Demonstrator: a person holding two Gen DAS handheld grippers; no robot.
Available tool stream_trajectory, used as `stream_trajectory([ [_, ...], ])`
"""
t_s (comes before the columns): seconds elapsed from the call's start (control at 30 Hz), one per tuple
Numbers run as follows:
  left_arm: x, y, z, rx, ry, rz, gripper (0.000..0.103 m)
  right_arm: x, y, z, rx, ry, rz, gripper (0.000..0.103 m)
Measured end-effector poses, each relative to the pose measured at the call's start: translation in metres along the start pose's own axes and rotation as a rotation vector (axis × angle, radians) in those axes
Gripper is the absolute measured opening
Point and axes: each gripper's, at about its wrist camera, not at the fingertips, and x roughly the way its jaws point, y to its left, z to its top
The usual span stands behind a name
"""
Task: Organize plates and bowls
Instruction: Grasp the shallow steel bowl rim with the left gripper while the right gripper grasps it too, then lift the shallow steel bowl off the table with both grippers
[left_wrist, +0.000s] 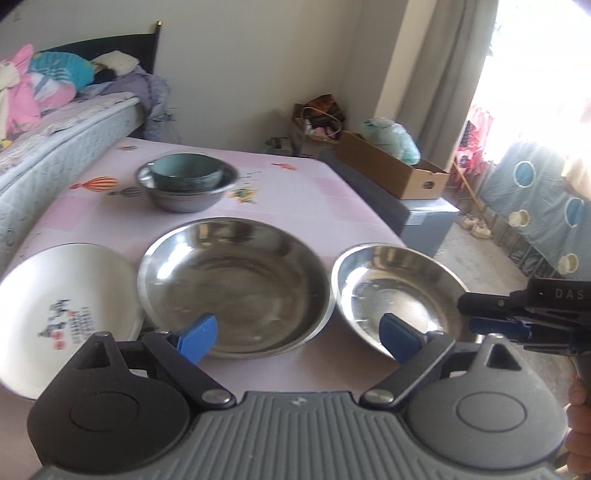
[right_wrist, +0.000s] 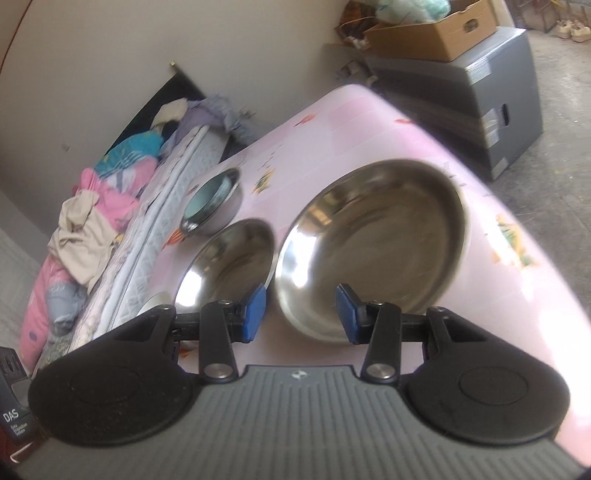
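Note:
On the pink tablecloth (left_wrist: 332, 192) a white printed plate (left_wrist: 62, 306), a large steel plate (left_wrist: 236, 284) and a smaller steel plate (left_wrist: 399, 291) lie in a row along the near edge. Behind them stands a steel bowl (left_wrist: 186, 199) with a teal bowl (left_wrist: 184, 173) inside it. My left gripper (left_wrist: 299, 338) hovers open over the near rims of both steel plates, nothing between its pads. My right gripper (left_wrist: 467, 314) comes in beside the smaller plate's right rim. In the right wrist view it (right_wrist: 302, 315) stands open, with the smaller steel plate (right_wrist: 369, 236) just ahead, the larger plate (right_wrist: 229, 258) and the stacked bowls (right_wrist: 214, 201) beyond.
A bed (left_wrist: 55, 147) piled with clothes runs along the table's left side. To the right of the table, a cardboard box (left_wrist: 391, 166) rests on a grey crate (left_wrist: 428, 218). A curtain (left_wrist: 443, 74) and a bright window lie beyond. A hand (left_wrist: 578, 398) shows at the right edge.

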Motion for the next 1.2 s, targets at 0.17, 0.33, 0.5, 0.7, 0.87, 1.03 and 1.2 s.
stream_trajectory([
  [0.17, 0.021, -0.024, -0.005, -0.032, 0.012, -0.058, 0.077, -0.002, -0.033, 0.020, 0.006, -0.026, -0.042, 0.042],
  [0.33, 0.036, -0.033, -0.011, -0.067, 0.035, -0.074, 0.061, 0.003, -0.062, 0.036, 0.001, -0.042, -0.077, 0.042],
  [0.5, 0.048, -0.039, -0.013, -0.089, 0.058, -0.068, 0.048, 0.015, -0.084, 0.048, -0.014, -0.043, -0.090, 0.039],
  [0.7, 0.066, -0.043, -0.014, -0.121, 0.107, -0.055, 0.032, 0.036, -0.096, 0.060, -0.045, -0.024, -0.110, 0.032],
  [0.87, 0.077, -0.042, -0.013, -0.141, 0.130, -0.040, 0.026, 0.048, -0.104, 0.070, -0.055, -0.013, -0.120, 0.029],
  [1.03, 0.086, -0.044, -0.013, -0.144, 0.150, -0.022, 0.021, 0.062, -0.109, 0.078, -0.059, 0.012, -0.114, 0.023],
  [1.2, 0.088, -0.043, -0.012, -0.158, 0.146, -0.025, 0.020, 0.075, -0.110, 0.082, -0.059, 0.034, -0.095, 0.010],
])
